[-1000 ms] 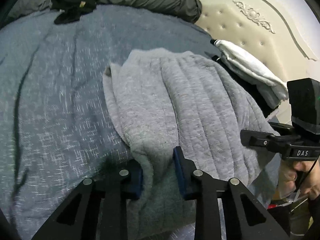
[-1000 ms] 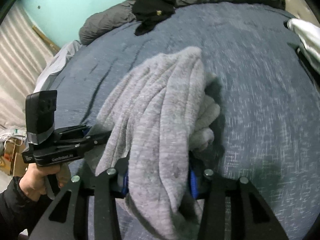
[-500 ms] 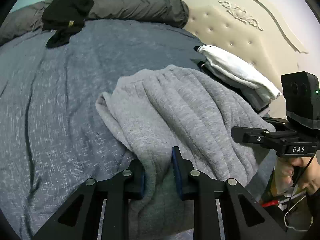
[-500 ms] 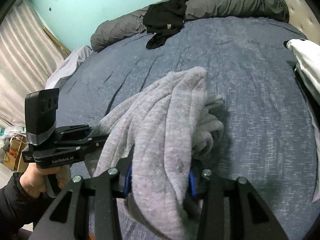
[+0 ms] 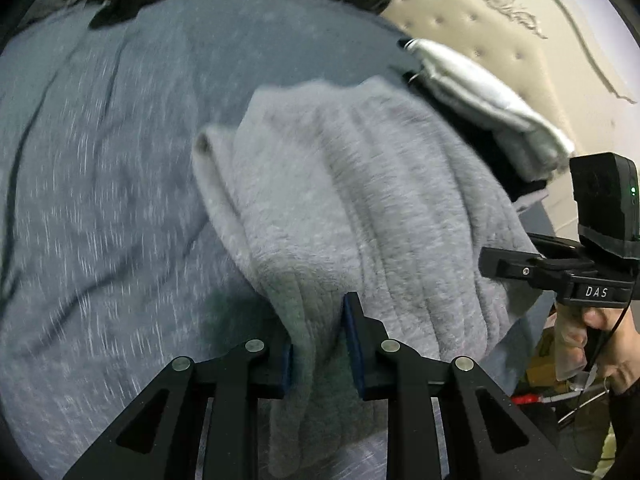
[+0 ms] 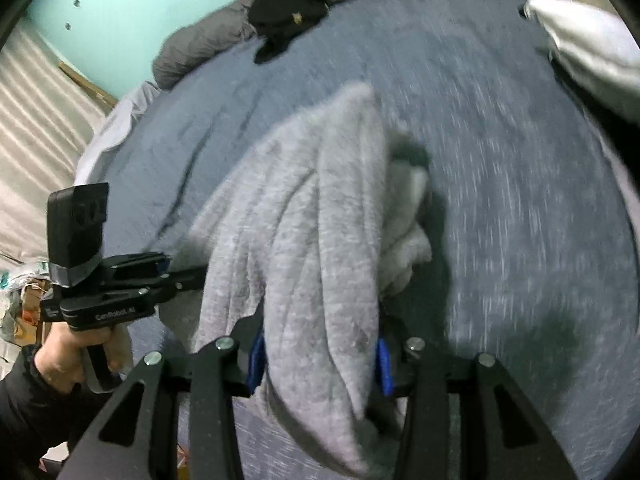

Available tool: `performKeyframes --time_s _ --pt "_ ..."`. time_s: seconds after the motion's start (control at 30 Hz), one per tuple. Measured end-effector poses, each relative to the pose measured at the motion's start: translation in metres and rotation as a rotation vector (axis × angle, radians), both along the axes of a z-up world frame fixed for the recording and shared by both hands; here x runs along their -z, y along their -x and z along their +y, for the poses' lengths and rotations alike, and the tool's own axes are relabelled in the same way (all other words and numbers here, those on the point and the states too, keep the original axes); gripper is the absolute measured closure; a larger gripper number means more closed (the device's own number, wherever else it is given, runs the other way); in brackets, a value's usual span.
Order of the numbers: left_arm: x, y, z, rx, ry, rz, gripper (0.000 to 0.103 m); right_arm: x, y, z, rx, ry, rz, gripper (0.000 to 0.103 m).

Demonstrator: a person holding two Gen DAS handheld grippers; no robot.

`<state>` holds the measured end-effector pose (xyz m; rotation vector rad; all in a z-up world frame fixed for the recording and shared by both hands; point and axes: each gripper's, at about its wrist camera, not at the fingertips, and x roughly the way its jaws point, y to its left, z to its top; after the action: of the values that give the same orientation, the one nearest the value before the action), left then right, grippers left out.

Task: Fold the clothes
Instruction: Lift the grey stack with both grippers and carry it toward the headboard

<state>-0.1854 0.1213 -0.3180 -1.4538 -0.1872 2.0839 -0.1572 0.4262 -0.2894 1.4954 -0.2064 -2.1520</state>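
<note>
On my left wrist camera, the left gripper (image 5: 318, 340) is clenched on a bunched fold of the grey fleece garment (image 5: 360, 200), its blue pads pressing the cloth from both sides. The garment hangs and spreads forward over the blue-grey bedspread (image 5: 100, 200). This view alone gives me the cream tufted headboard (image 5: 500, 40) at upper right and, just below it, a folded white garment (image 5: 480, 92) lying on a dark item I cannot identify. It also shows my right gripper (image 5: 560, 276) from the side, but its fingers are behind the fleece. The frame is motion-blurred.

On my right wrist camera, the right gripper (image 6: 320, 356) grasps a thick bundle of the same fleece (image 6: 312, 220), which fills the gap between the jaws and drapes down in front. Only here do I see the turquoise wall (image 6: 140, 4), the pale curtain (image 6: 36, 120) at left, and a hand (image 6: 68, 356) holding the left gripper's handle. A black garment (image 6: 292, 12) lies on the rolled grey duvet (image 6: 192, 48) at the far edge of the bed.
</note>
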Motion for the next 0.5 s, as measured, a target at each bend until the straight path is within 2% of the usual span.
performKeyframes --time_s 0.07,0.1,0.13,0.17,0.2,0.37,0.5 --pt "0.007 0.000 -0.007 -0.021 -0.013 -0.025 0.072 0.010 0.001 0.002 0.019 -0.006 -0.033 0.046" --pt "0.009 0.000 -0.009 -0.027 -0.010 -0.033 0.064 0.015 0.002 0.004 0.031 -0.008 -0.050 0.044" --pt "0.011 0.000 -0.010 -0.030 0.000 -0.039 0.051 0.018 0.004 0.006 0.049 -0.009 -0.065 0.035" --pt "0.013 0.001 -0.011 -0.037 0.017 -0.046 0.045 0.021 0.005 0.007 0.062 -0.016 -0.076 0.025" --pt "0.015 0.003 -0.013 -0.044 0.022 -0.055 0.039 0.023 0.007 0.008 0.067 -0.021 -0.089 0.023" --pt "0.029 0.011 -0.016 -0.049 -0.050 -0.116 0.036 0.035 0.012 0.009 0.061 0.042 -0.122 0.022" --pt "0.032 0.012 -0.010 -0.021 -0.075 -0.110 0.036 0.041 0.014 0.004 0.047 0.052 -0.119 0.021"
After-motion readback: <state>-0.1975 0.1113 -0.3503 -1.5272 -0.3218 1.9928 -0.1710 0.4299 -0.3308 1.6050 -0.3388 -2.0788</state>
